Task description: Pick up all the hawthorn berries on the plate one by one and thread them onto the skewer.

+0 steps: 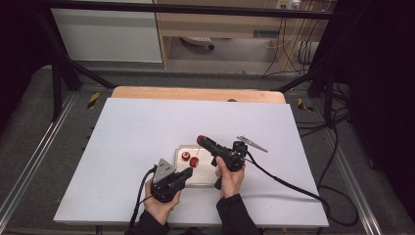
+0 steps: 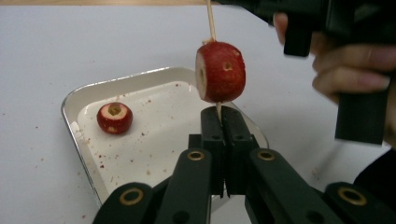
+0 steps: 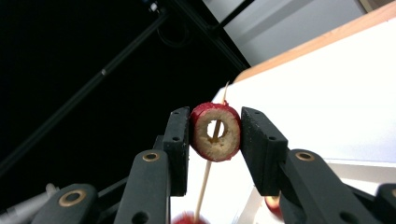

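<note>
The left claw [image 2: 223,122] is pressed fully together on the lower end of a thin wooden skewer [image 2: 211,21], holding it upright; just above the jaw tips a cored red fruit piece [image 2: 220,71] sits threaded on that skewer, its pale cut face turned to the side. The right claw [image 3: 215,133] is part-way closed on another red fruit ring [image 3: 215,132], one jaw pressing each side of its red skin, and the skewer [image 3: 205,184] runs through the ring's hollow centre; in that view the stick slants down toward a red piece below, blurred at the picture's lower edge. From above, the left claw [image 1: 188,172] sits low at the near edge of a small white tray [image 1: 182,149], with the right claw [image 1: 201,141] higher and tilted over it; the two hands are close together. In the tray [image 2: 74,100] one more cored red fruit [image 2: 115,117] lies by itself, hole upward, among red crumbs; the tray rests near the middle of the white bench [image 1: 142,127]; a metal tool [image 1: 252,143] lies on the bench just beyond the right hand [image 1: 229,178].
</note>
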Demonstrator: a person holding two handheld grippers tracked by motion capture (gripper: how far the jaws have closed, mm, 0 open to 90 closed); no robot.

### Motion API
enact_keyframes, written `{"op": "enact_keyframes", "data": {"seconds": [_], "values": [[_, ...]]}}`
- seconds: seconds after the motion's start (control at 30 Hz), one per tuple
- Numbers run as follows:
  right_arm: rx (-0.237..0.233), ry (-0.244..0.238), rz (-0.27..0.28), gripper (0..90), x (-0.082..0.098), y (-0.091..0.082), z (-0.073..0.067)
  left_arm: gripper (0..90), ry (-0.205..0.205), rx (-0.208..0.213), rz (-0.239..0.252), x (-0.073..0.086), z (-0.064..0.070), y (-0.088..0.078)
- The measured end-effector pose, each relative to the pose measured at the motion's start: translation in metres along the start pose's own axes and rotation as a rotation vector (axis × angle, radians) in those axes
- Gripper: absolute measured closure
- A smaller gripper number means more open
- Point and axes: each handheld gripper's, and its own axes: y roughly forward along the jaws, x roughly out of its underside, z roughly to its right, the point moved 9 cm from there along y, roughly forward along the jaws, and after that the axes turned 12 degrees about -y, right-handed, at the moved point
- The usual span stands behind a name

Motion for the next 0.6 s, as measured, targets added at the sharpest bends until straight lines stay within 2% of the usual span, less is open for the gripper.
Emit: {"op": "enact_keyframes", "data": {"seconds": [0.03,0.1,0.3,0.5,0.6], "values": [[0.001,0.0,-0.002,64.4,0.002,-0.001,-0.001,88.6,-0.011,0.0,-0.008,0.0,-0.001,0.0],[-0.004,-0.011,-0.013,64.4,0.006,-0.001,-0.002,88.6,-0.004,-0.004,-0.01,0.0,-0.002,0.002],[0.005,-0.033,-0.05,64.4,0.017,-0.001,-0.003,88.7,-0.02,0.001,-0.036,0.001,-0.006,0.009],[0.019,-0.069,-0.063,64.3,0.019,-0.003,-0.004,88.7,-0.015,0.01,-0.055,0.003,-0.007,0.013],[0.016,-0.071,-0.082,64.3,0.023,-0.004,-0.005,88.7,-0.011,0.01,-0.051,0.002,-0.007,0.013]]}}
